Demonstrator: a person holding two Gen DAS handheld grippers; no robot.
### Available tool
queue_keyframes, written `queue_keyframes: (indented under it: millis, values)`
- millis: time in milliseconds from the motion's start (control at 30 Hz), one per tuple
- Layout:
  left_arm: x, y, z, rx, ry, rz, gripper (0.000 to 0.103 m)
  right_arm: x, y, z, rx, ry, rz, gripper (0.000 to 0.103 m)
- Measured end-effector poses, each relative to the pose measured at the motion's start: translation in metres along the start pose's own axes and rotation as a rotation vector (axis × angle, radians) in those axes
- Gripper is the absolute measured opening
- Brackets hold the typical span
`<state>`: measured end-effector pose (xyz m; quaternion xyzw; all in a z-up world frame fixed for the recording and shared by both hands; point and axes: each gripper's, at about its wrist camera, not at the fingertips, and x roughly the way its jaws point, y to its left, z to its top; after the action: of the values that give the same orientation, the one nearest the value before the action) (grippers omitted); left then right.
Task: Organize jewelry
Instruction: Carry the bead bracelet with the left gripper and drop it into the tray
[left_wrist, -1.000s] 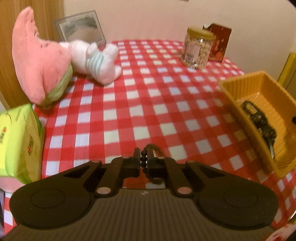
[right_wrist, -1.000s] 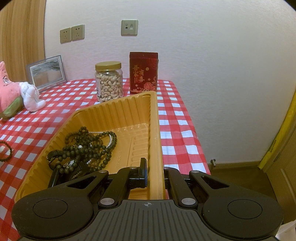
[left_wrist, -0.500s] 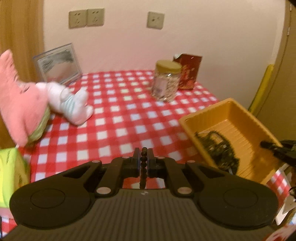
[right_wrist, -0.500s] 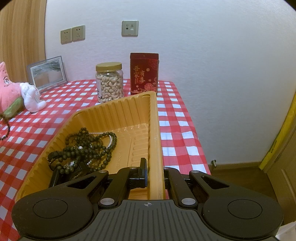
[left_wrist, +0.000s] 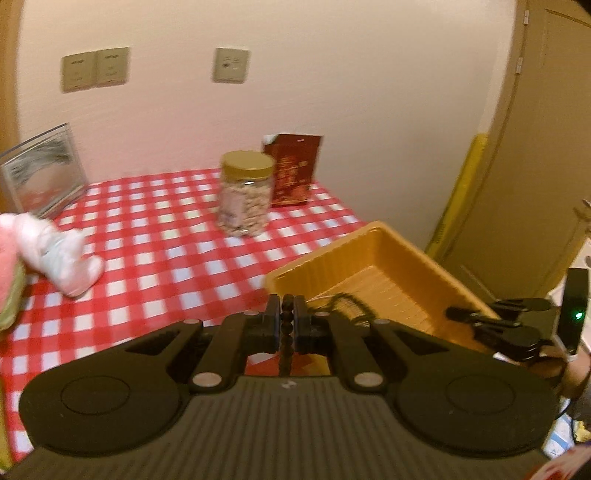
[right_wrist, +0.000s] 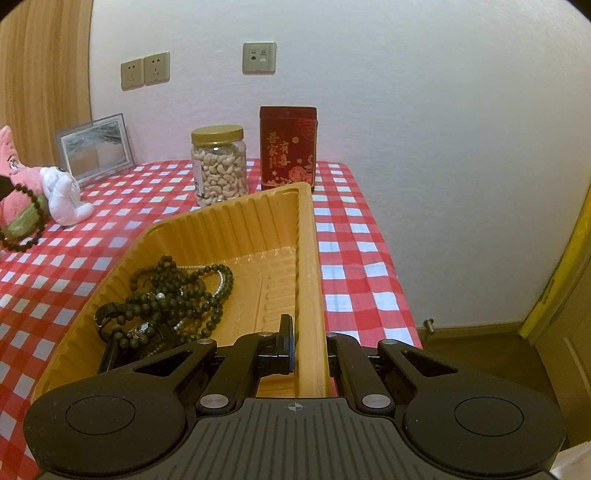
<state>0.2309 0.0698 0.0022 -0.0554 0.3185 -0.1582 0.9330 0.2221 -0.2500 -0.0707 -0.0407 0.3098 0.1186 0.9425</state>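
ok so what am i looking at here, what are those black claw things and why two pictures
Each black claw is a hand-held two-finger gripper with a camera on it looking forward along its fingers, so there are two views. The left gripper pinches a dark bead bracelet lifted above the red checked tablecloth. The right gripper is clamped on the wall of the yellow tray, which holds a pile of bead strings. Behind stand a cashew jar, a red box, a picture frame and a plush toy.
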Motion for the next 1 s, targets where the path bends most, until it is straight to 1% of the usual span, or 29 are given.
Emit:
queue_keyframes:
  millis: [300, 533, 700, 767, 800, 833, 1000]
  values:
    - [0.030, -0.043, 0.008, 0.044, 0.033, -0.137, 0.006, 0.001, -0.001, 0.000, 0.003, -0.001, 0.004, 0.003]
    - [0.058, -0.070, 0.012, 0.060, 0.071, -0.204, 0.006, 0.001, -0.001, 0.000, 0.003, -0.002, 0.007, 0.003]
    - [0.075, -0.079, 0.010, 0.060, 0.117, -0.220, 0.006, 0.001, -0.001, -0.001, 0.003, -0.002, 0.008, 0.003]
    - [0.079, -0.078, 0.008, 0.043, 0.133, -0.222, 0.010, 0.002, -0.001, -0.001, 0.005, -0.002, 0.009, 0.003]
    - [0.080, -0.078, 0.008, 0.040, 0.136, -0.220, 0.015, 0.002, -0.001, -0.002, 0.005, -0.002, 0.010, 0.003]
    - [0.080, -0.078, 0.008, 0.039, 0.136, -0.215, 0.017, 0.002, -0.001, -0.002, 0.005, -0.002, 0.010, 0.003]
    - [0.076, -0.071, 0.008, 0.033, 0.137, -0.183, 0.021, 0.002, -0.001, -0.002, 0.007, -0.002, 0.013, 0.003]
